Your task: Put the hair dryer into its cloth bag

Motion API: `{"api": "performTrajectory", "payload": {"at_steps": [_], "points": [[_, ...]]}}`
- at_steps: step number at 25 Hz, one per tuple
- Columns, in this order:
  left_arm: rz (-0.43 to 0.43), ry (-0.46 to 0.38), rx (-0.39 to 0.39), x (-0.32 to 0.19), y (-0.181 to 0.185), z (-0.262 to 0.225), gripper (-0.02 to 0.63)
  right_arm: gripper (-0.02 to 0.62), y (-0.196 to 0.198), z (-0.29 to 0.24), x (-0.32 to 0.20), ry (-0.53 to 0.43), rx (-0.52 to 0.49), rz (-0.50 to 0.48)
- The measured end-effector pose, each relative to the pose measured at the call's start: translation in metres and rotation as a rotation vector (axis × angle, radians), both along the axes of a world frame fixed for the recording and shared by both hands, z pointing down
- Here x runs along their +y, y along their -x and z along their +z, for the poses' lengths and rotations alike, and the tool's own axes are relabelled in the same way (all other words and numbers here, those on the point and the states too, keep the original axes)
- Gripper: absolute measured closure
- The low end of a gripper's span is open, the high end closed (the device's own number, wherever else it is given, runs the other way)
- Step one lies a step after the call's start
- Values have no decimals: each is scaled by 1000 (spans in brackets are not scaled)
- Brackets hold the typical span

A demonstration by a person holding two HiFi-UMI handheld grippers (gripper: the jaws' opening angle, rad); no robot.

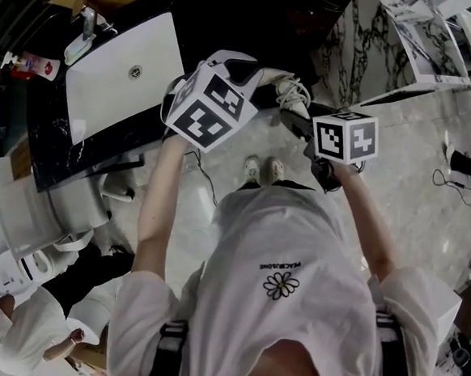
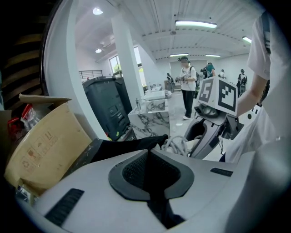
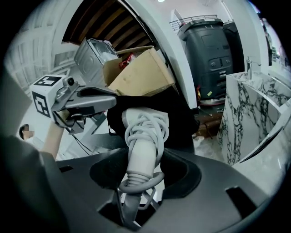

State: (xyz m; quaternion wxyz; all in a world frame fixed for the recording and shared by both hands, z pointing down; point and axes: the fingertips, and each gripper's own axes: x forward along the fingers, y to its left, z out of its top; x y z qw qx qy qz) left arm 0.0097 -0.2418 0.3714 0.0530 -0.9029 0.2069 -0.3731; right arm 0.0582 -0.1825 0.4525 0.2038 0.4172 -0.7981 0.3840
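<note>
**Dryer meets the bag mouth: the insertion step is in hand.**

At the left of the head view, the left gripper [image 2: 148,154] has its jaws pressed together on a fold of the black cloth bag [image 2: 122,148] and holds that edge up in mid-air. In the centre, the white hair dryer [image 3: 143,136], with its cord [image 3: 146,122] wound round the handle, points its head end into the dark cloth. How far in it sits I cannot tell. Toward the right, the right gripper [image 3: 141,169] is clamped on the dryer's handle. I judge the task roughly midway. The next move calls for pushing the dryer deeper along its own length while the left grip keeps the mouth taut. The loose cord loops could snag on the rim.
</note>
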Motion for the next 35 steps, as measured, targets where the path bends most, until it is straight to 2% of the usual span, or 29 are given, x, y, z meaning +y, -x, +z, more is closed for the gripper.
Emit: {"api": "performTrajectory", "payload": {"at_steps": [4, 9, 13, 22, 31, 35], "points": [[1, 6, -4, 4, -1, 2, 578, 388, 12, 3, -22, -26, 52, 21], [-1, -2, 1, 5, 0, -1, 578, 388, 30, 5, -44, -21, 48, 24], [-3, -12, 8, 8, 2, -6, 578, 388, 45, 4, -69, -42, 88, 4], [-25, 20, 88, 2, 15, -20, 578, 388, 63, 3, -122, -48, 50, 59], [-62, 43, 95, -7, 30, -20, 581, 387, 74, 8, -164, -81, 34, 125], [-79, 50, 88, -12, 37, -18, 581, 387, 88, 7, -175, -89, 14, 122]]}}
